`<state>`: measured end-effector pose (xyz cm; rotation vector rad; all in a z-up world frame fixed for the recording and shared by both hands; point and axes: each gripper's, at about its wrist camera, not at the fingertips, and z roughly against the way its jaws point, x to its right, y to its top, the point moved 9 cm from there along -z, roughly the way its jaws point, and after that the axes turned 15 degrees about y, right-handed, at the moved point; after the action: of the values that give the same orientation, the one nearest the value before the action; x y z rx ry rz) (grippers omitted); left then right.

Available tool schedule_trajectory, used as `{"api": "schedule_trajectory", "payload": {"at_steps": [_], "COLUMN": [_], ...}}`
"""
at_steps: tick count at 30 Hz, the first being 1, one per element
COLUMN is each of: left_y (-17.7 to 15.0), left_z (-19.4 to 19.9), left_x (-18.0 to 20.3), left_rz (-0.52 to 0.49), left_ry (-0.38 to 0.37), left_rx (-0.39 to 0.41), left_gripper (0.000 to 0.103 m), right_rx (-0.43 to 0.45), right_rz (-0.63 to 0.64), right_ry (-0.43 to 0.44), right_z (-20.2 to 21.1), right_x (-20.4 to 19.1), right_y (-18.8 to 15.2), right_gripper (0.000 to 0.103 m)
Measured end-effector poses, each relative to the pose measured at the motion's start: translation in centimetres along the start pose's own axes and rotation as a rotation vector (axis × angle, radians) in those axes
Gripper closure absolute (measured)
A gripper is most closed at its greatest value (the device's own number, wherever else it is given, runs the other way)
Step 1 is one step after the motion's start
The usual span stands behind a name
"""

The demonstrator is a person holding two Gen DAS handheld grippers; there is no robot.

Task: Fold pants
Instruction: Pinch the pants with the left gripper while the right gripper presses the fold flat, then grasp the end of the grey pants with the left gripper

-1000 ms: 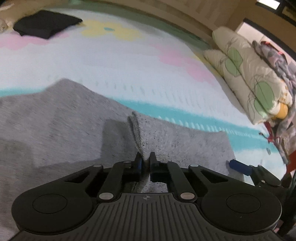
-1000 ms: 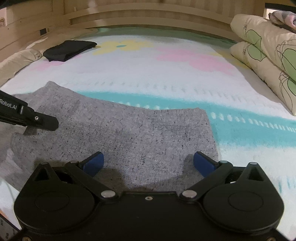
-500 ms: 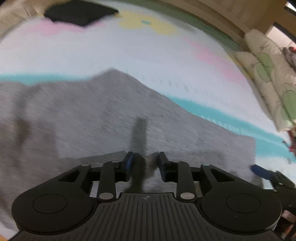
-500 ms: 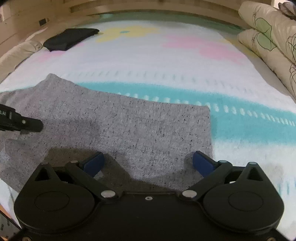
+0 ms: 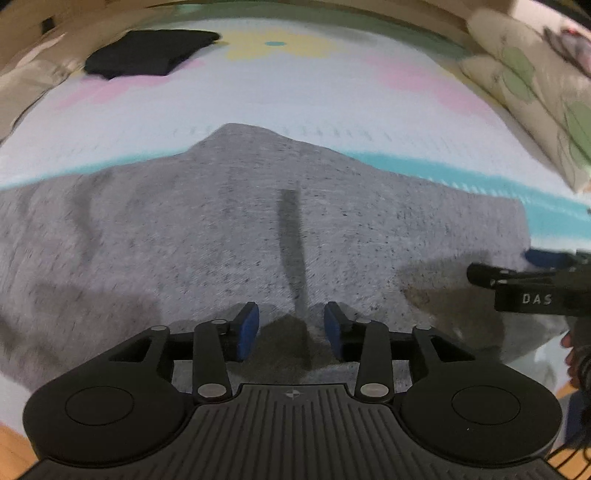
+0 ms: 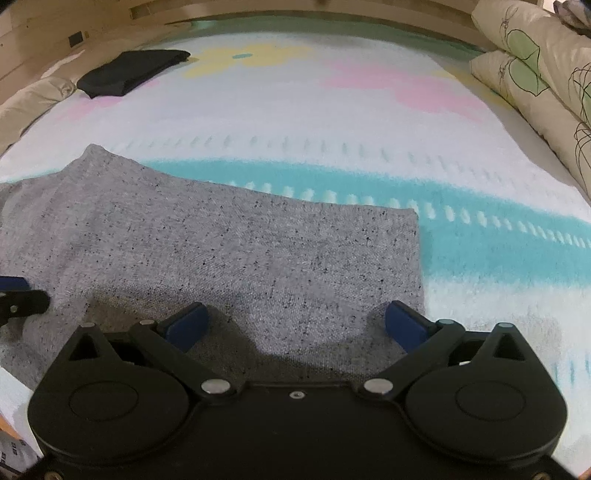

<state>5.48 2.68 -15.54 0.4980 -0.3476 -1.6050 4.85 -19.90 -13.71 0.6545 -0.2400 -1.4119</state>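
The grey speckled pants lie flat on the bed, folded lengthwise; in the right wrist view the pants end in a straight hem at the right. My left gripper is partly open and empty, hovering over the near edge of the fabric. My right gripper is wide open and empty, above the hem end of the pants. The right gripper also shows at the right edge of the left wrist view. A left fingertip shows at the left edge of the right wrist view.
The bed has a white blanket with a teal stripe and pink and yellow patches. A folded black garment lies at the far left. Floral pillows are stacked at the right. A wooden headboard runs along the back.
My left gripper was shut on a ridge of grey fabric a second ago; it has let go, opened and drawn back. The pants now lie flat. The right gripper stayed open and shifted slightly.
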Motion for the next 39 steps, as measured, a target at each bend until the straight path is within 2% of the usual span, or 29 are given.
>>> {"api": "schedule_trajectory", "payload": {"at_steps": [3, 5, 7, 9, 13, 15, 19, 22, 25, 29, 36, 38, 39], "left_y": [0.3, 0.9, 1.3, 1.7, 1.5, 1.4, 1.5, 0.7, -0.4, -2.4, -4.8, -5.0, -4.9], "left_z": [0.7, 1.2, 1.6, 2.0, 2.7, 3.5, 4.4, 4.0, 3.4, 3.1, 0.8, 0.0, 0.0], "left_x": [-3.0, -5.4, -7.7, -10.2, -14.3, -16.8, -20.7, -22.0, -22.5, -22.4, -22.1, -22.1, -22.1], "left_rz": [0.094, 0.174, 0.26, 0.359, 0.516, 0.593, 0.711, 0.742, 0.753, 0.77, 0.871, 0.896, 0.908], "left_ry": [0.031, 0.053, 0.066, 0.067, 0.099, 0.136, 0.22, 0.265, 0.251, 0.237, 0.139, 0.13, 0.123], "left_rx": [0.033, 0.068, 0.092, 0.108, 0.107, 0.134, 0.161, 0.138, 0.088, 0.041, -0.052, -0.052, -0.04], "left_gripper": [0.063, 0.054, 0.04, 0.035, 0.034, 0.034, 0.034, 0.034, 0.034, 0.034, 0.031, 0.026, 0.02], "right_rx": [-0.015, -0.017, -0.006, 0.005, 0.01, -0.005, -0.118, -0.122, -0.105, -0.196, -0.149, -0.132, -0.122], "right_rz": [-0.008, -0.013, -0.02, -0.011, -0.029, -0.033, -0.037, -0.011, 0.035, 0.082, 0.014, 0.016, 0.018], "right_ry": [-0.011, -0.024, -0.035, -0.049, -0.078, -0.091, -0.108, -0.039, -0.012, 0.037, 0.017, 0.018, 0.02], "right_z": [-0.1, -0.1, -0.2, -0.2, 0.0, 0.0, 0.3, 0.7, 0.3, -1.9, -2.1, -2.1, -2.1], "right_x": [0.0, -0.1, -0.2, -0.4, -0.6, -0.6, -1.1, -3.0, -5.2, -7.3, -6.9, -6.9, -6.9], "right_y": [0.0, 0.0, -0.1, -0.2, -0.3, -0.2, 0.5, 1.6, 1.9, 0.9, 0.6, 0.5, 0.4], "right_gripper": [0.001, 0.001, 0.001, 0.001, 0.001, 0.001, 0.001, 0.001, 0.001, 0.001, 0.0, 0.0, 0.0]}}
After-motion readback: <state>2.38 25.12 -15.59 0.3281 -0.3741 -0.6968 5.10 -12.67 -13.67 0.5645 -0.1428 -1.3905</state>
